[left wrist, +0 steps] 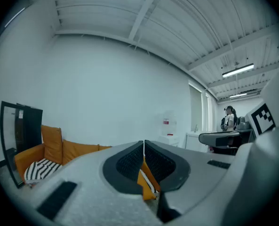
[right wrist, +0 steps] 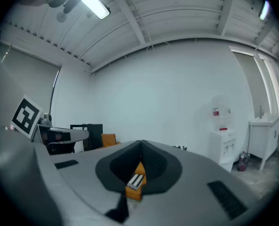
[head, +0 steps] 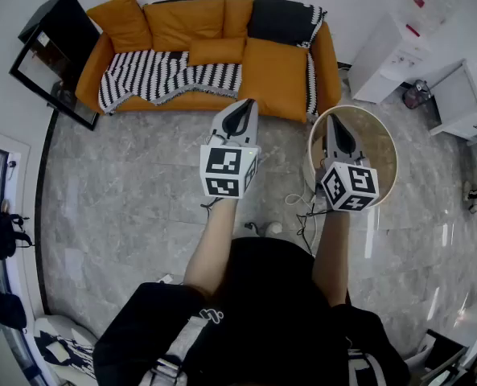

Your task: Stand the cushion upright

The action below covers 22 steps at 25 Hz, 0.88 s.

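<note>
Orange cushion (head: 274,75), lying flat on sofa (head: 93,72) seat, 12 o'clock. Left gripper (head: 242,111), right gripper (head: 337,127): both pressed together, empty, well apart from it. Risk: jaws unopened would only shove it; soft filling may slump back down.

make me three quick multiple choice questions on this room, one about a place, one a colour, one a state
1. Where does the round table stand?
A) on the floor by the sofa's right end, as the head view shows it
B) on the sofa
C) behind the sofa

2. What colour is the sofa?
A) grey
B) orange
C) green

3. How are the left gripper and right gripper?
A) both wide open
B) left clamped on a cushion
C) both shut, empty

Answers: 1 A, it stands on the floor near that arm; 2 B, its arms and back are orange; 3 C, each gripper view shows jaws together, gripping nothing.
</note>
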Each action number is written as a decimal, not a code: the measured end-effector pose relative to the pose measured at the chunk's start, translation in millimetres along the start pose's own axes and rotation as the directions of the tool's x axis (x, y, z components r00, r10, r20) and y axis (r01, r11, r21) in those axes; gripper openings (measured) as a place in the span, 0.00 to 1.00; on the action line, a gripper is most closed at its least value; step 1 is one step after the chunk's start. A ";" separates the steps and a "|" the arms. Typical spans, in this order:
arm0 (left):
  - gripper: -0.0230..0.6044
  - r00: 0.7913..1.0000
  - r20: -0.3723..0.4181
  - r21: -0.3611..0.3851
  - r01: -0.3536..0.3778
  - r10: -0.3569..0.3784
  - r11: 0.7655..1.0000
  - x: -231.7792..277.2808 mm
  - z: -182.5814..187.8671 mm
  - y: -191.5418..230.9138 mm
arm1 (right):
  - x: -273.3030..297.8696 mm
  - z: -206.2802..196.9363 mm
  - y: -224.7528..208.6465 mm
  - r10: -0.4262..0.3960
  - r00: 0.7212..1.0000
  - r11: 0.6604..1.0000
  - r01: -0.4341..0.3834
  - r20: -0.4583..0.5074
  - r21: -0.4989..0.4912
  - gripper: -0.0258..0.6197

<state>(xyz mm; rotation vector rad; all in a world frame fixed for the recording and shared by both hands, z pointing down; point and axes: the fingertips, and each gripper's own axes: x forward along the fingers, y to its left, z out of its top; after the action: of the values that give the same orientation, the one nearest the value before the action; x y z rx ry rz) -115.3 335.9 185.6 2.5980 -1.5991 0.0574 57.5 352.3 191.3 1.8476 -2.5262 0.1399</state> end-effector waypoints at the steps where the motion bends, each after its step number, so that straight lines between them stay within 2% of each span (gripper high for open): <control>1: 0.06 1.000 0.003 -0.002 -0.003 0.003 1.000 -2.6 0.3 1.1 | -2.0 1.3 0.1 -0.004 1.000 1.000 0.004 0.008 0.005 0.06; 10: 0.06 1.000 0.009 -0.019 -0.030 0.030 0.999 -21.7 1.8 22.5 | -11.6 11.4 0.5 -0.057 0.998 0.998 0.057 0.040 0.017 0.06; 22: 0.06 0.999 0.018 -0.051 -0.048 0.049 0.998 -26.2 -5.5 45.4 | 2.7 6.3 3.3 -0.063 0.998 0.998 0.062 0.025 0.006 0.06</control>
<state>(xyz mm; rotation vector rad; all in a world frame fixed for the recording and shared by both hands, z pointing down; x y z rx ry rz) -167.5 339.4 191.6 2.5296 -1.6482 -0.0043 53.8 350.3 184.9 1.9402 -2.4830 0.1237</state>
